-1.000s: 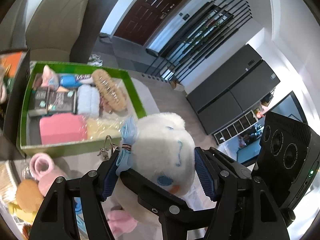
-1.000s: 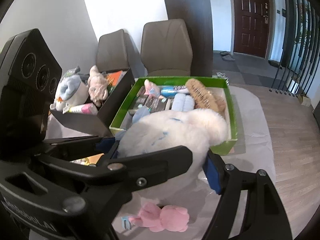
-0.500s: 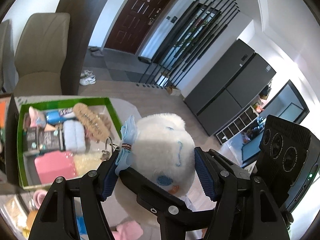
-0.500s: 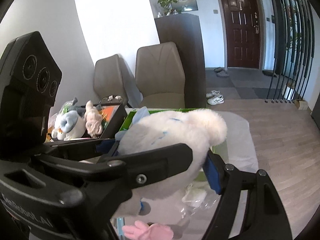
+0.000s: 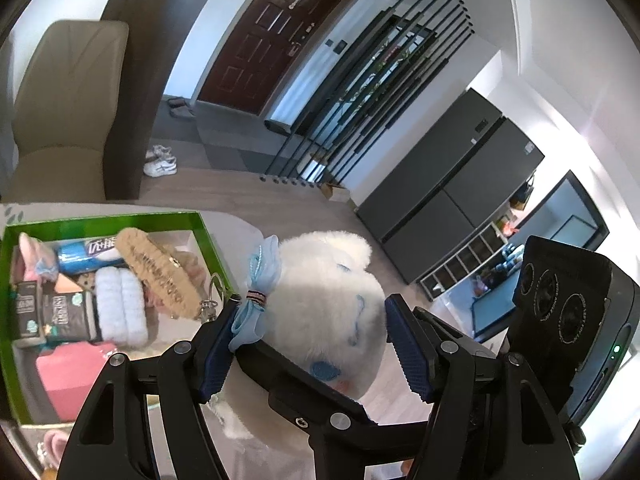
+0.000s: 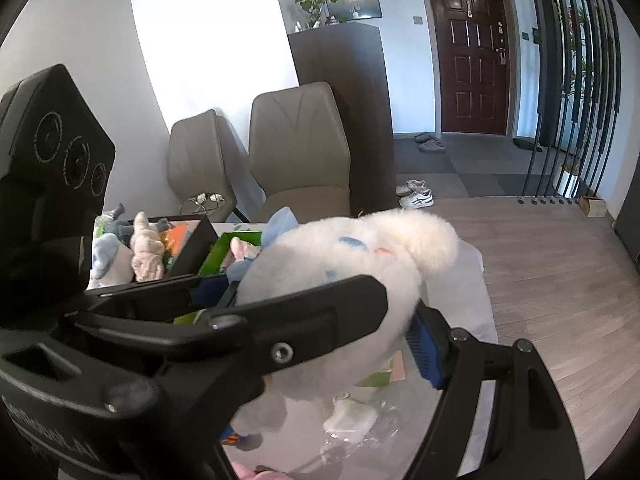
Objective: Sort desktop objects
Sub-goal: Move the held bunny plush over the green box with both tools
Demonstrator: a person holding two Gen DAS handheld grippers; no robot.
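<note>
Risk: white fluffy plush toy, clamped by left tongs and right tongs together, slips if either loosens above green cardboard box

Both wrist cameras look closely along their fingers at the shared white plush toy, green box at nine o'clock.

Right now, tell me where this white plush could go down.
The green box is packed: brush, blue wipes pack, pink pouch. The black box holds other plush toys. Bare cloth shows only right of the white plush, along the table's edge.
</note>
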